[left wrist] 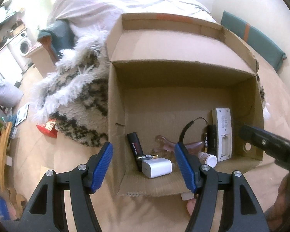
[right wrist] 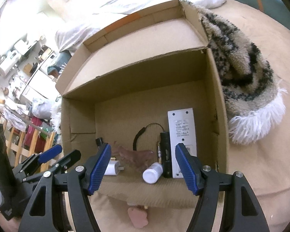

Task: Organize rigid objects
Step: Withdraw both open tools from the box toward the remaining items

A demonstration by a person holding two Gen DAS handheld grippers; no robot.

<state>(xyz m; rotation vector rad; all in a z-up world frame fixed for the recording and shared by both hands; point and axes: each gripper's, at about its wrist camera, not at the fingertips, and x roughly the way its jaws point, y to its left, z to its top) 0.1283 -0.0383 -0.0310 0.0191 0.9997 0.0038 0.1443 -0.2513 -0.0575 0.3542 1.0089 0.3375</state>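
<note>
An open cardboard box [left wrist: 183, 81] [right wrist: 145, 71] lies on the tan bed cover. Inside lie a white charger plug [left wrist: 156, 167] [right wrist: 113, 167], a black lighter-like stick [left wrist: 135, 146], a battery [left wrist: 147, 157], a pink translucent piece [left wrist: 164, 142] [right wrist: 137, 155], a small white bottle [left wrist: 208, 158] [right wrist: 152, 173], a black device with a cord [left wrist: 211, 137] [right wrist: 166, 152] and a white remote [left wrist: 223, 131] [right wrist: 181, 135]. My left gripper [left wrist: 143, 166] is open and empty at the box's near edge. My right gripper [right wrist: 143, 168] is open and empty at the box mouth.
A shaggy black-and-white rug [left wrist: 81, 89] [right wrist: 241, 63] lies beside the box. A small pink object [right wrist: 138, 217] lies on the cover in front of the box. A red box [left wrist: 47, 128] and a white duvet [left wrist: 98, 5] are to the left and behind.
</note>
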